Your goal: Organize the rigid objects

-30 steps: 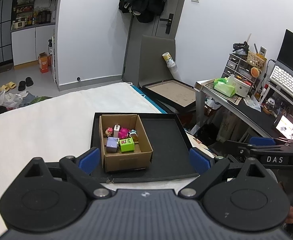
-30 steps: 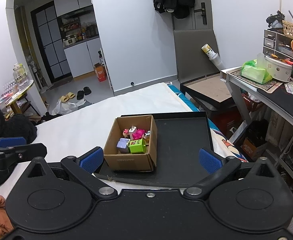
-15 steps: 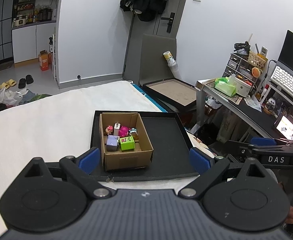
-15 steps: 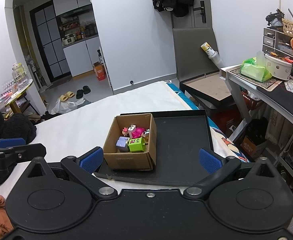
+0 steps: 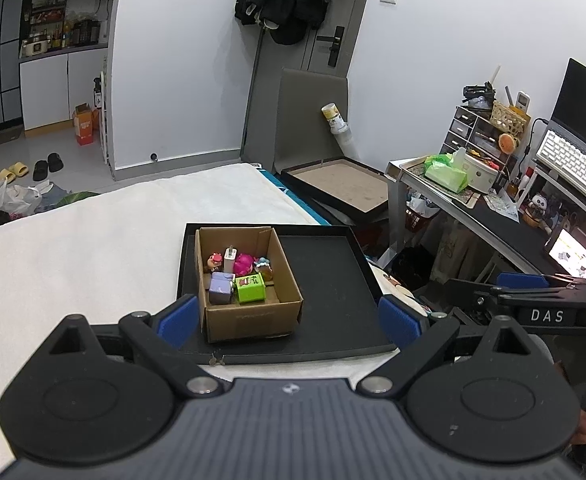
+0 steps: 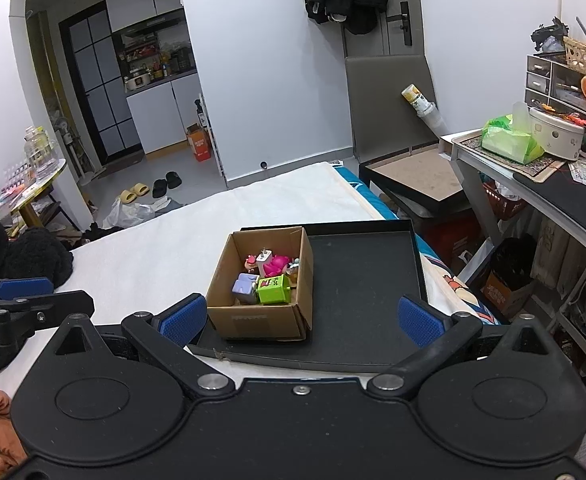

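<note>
A cardboard box (image 5: 253, 320) (image 6: 261, 320) stands on the left part of a black tray (image 5: 333, 280) (image 6: 365, 280) on a white bed. In the box lie a green cube (image 5: 250, 288) (image 6: 274, 289), a lilac cube (image 5: 221, 288) (image 6: 245, 288), a pink toy (image 5: 245, 264) (image 6: 275, 265), a white charger (image 5: 230, 258) and small figures. My left gripper (image 5: 288, 320) is open and empty, held back from the box. My right gripper (image 6: 299, 320) is open and empty, also short of the box. Each gripper shows at the edge of the other's view.
The white bed (image 5: 73, 248) spreads to the left. A desk (image 5: 473, 216) with a green tissue pack, drawers and a keyboard stands to the right. Another black tray (image 5: 341, 188) leans on the floor beyond the bed. A dark bundle (image 6: 21, 256) lies at the left.
Both views have shifted slightly, so the box sits a little lower and farther. Both grippers stay open and empty.
</note>
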